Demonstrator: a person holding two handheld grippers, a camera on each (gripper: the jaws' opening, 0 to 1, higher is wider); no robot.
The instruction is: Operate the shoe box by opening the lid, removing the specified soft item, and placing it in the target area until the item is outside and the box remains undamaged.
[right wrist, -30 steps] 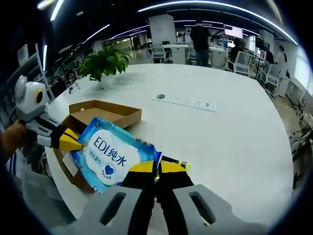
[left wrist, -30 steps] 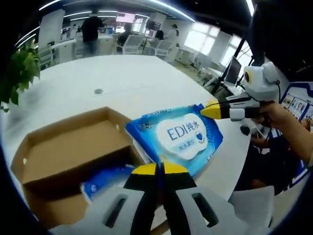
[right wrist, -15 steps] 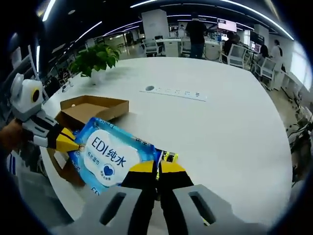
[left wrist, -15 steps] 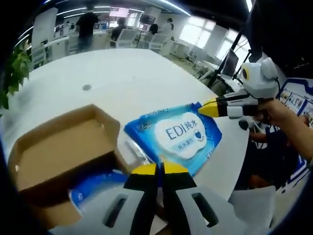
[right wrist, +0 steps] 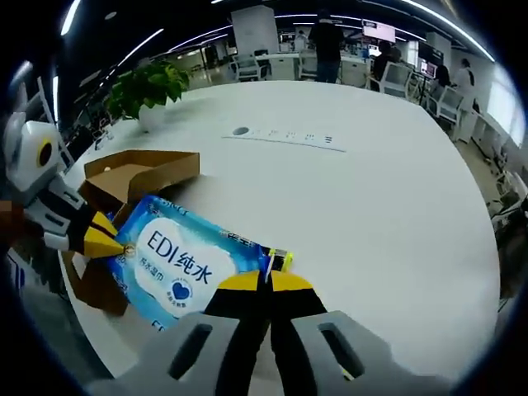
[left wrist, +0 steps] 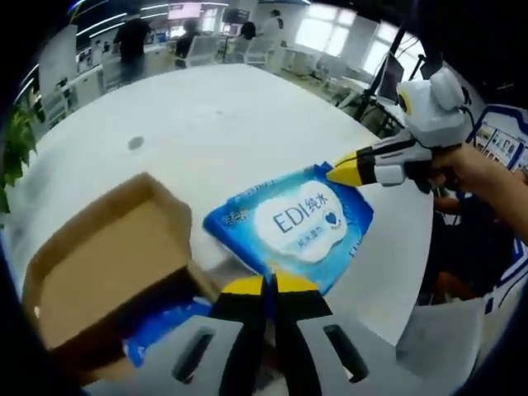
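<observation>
Blue wipes pack [left wrist: 298, 222] carried clear of the open shoe box [left wrist: 99, 256] — farther off than a second ago, and now hanging over bare white tabletop [right wrist: 371, 190] beside the box. Extraction judged done; only setting down left. Left hand-held gripper [left wrist: 266, 285] clamped on the pack's near edge, right hand-held gripper [right wrist: 266, 281] pinching the opposite end — both held low, nearly level, pack stretched between. Second blue pack [left wrist: 161, 326] left inside the box.

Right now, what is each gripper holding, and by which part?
Both hold the wet wipes pack: left gripper and right gripper pinch opposite end seams.
</observation>
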